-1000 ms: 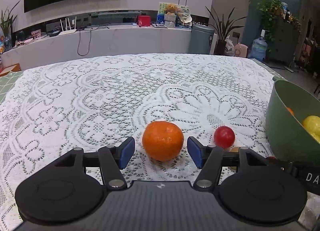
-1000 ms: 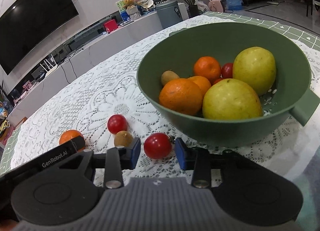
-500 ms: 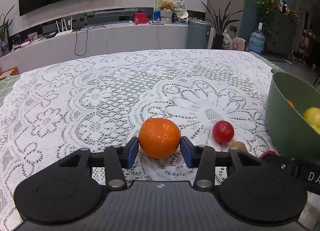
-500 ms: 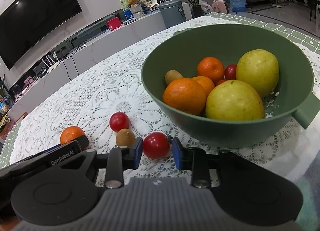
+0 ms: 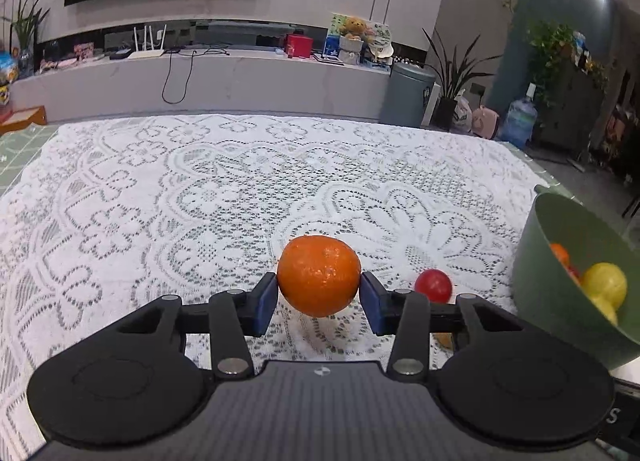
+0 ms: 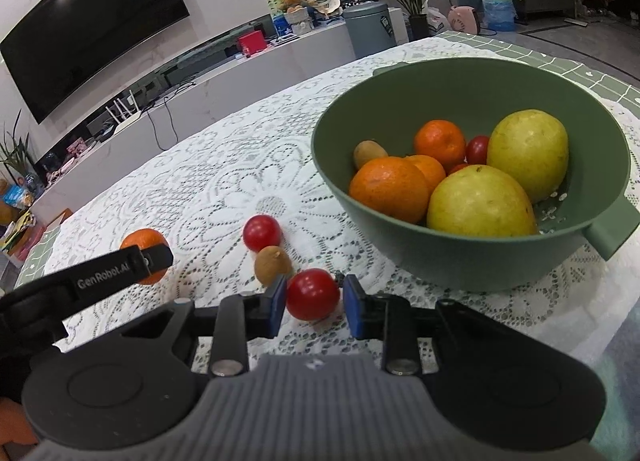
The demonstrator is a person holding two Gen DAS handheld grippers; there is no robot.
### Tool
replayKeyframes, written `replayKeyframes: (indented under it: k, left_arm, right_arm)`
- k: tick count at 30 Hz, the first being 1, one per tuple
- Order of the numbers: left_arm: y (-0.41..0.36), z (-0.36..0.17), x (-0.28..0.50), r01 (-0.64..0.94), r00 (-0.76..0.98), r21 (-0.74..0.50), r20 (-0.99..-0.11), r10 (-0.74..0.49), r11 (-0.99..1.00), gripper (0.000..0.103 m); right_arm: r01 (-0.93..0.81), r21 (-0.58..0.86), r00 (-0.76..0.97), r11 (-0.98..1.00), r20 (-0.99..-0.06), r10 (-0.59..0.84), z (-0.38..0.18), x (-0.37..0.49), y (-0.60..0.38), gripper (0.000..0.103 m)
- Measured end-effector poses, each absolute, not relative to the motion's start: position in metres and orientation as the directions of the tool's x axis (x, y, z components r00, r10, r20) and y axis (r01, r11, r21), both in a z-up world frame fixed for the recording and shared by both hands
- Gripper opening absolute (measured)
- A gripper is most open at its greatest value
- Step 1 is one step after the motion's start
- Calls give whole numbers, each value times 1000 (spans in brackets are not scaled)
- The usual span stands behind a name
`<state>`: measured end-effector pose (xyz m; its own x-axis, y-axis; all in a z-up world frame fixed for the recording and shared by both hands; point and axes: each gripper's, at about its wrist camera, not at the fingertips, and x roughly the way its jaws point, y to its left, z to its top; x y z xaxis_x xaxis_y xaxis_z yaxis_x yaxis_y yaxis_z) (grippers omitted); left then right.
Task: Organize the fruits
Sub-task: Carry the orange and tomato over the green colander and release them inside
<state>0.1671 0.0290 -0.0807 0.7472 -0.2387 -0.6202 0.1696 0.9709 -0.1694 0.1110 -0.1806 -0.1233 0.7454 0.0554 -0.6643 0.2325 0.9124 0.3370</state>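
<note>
Left wrist view: the left gripper (image 5: pixel 319 303) has its blue pads pressed on either side of a round orange mandarin (image 5: pixel 319 275), which seems raised just off the white lace tablecloth (image 5: pixel 160 201), its shadow lying below it. Off the right jaw sit a small red cherry tomato (image 5: pixel 433 285) and, further right, the deep green plastic bowl (image 5: pixel 548 293) with yellow fruit inside.

Right wrist view: the right gripper (image 6: pixel 313 305) is clamped on a second red cherry tomato (image 6: pixel 312 294), pad against each side. Just beyond the left jaw lies a small brown kiwi-like fruit (image 6: pixel 273 263), then the first red tomato, and further left the held mandarin behind the other gripper's arm. Ahead and right of the jaws the bowl already holds oranges, two large yellow pears, a brown fruit and a tomato.

Both pieces look ready to carry. I would lift each straight up before swinging toward the bowl, keep pressure gentle on the soft tomato, clear the rim, and release low over a gap between the fruit so nothing bounces out. Taking turns would avoid the grippers colliding.
</note>
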Motion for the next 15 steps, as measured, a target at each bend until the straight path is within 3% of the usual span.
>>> replayKeyframes:
  k: [15]
  left_arm:
    - [34, -65, 131, 151, 763, -184, -603, -233, 971, 50]
  right_arm:
    - [92, 344, 752, 934, -639, 161, -106, 93, -177, 27]
